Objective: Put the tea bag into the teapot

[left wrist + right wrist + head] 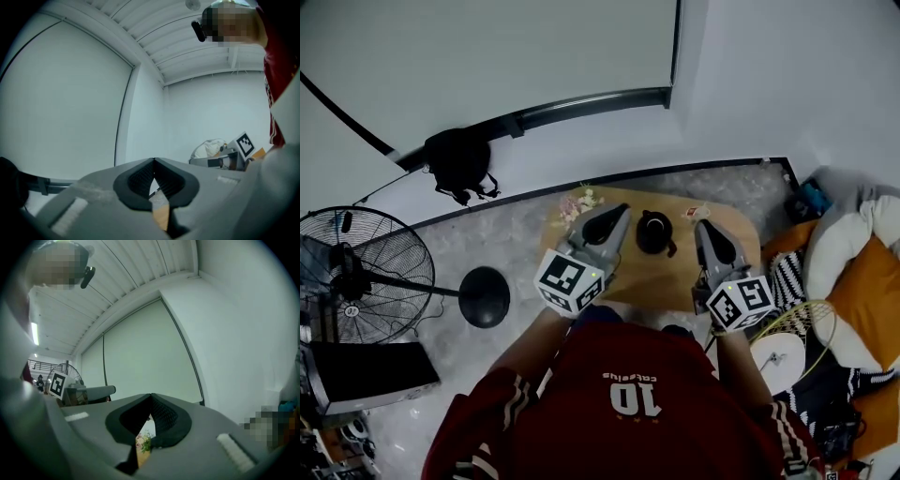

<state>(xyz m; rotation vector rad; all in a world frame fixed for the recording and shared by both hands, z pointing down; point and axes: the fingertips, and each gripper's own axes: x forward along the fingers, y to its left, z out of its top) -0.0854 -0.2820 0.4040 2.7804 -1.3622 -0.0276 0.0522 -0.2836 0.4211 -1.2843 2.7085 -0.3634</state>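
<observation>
Now left claw [622,214] and right claw [704,227] are hovering clenched, empty; the tea bag [696,212] is looking light, flimsy, needing an edge pinch.

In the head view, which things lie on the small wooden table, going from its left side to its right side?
flowers → teapot → a small packet that is probably the tea bag

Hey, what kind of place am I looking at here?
Probably an indoor lounge corner, perhaps set up in a studio: a low wooden table with a black teapot on it, a standing fan to one side, and big cushions on the other.
</observation>
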